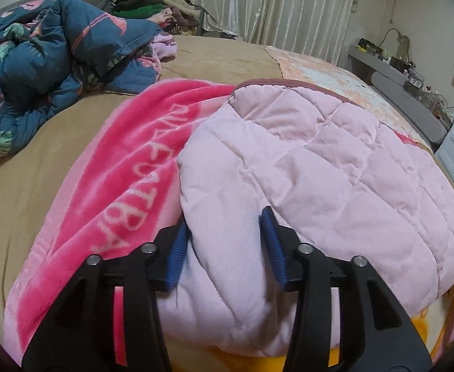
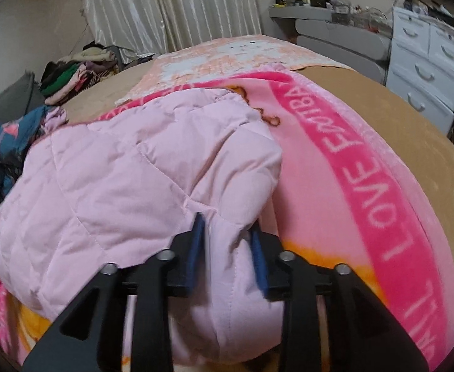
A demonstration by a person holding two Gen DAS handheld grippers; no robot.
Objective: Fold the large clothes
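Note:
A pale pink quilted jacket point(image 1: 313, 161) lies folded on a bright pink lettered blanket point(image 1: 124, 167) on the bed. My left gripper point(image 1: 227, 226) has its blue-padded fingers point(image 1: 272, 235) either side of a thick fold at the jacket's near left edge, pressing into it. In the right wrist view the jacket point(image 2: 127, 179) fills the left and middle. My right gripper point(image 2: 227, 232) has its fingers point(image 2: 197, 235) pinching a bulge of fabric at the jacket's near right corner. The blanket point(image 2: 351, 161) runs along the right.
A crumpled blue floral duvet point(image 1: 50, 62) lies at the far left of the tan bed point(image 1: 28, 186). A pile of clothes point(image 1: 152, 9) sits by the curtains. A peach patterned mat point(image 2: 227, 59) covers the far bed. White drawers point(image 2: 428, 62) and a cluttered grey shelf point(image 1: 397, 71) stand to the right.

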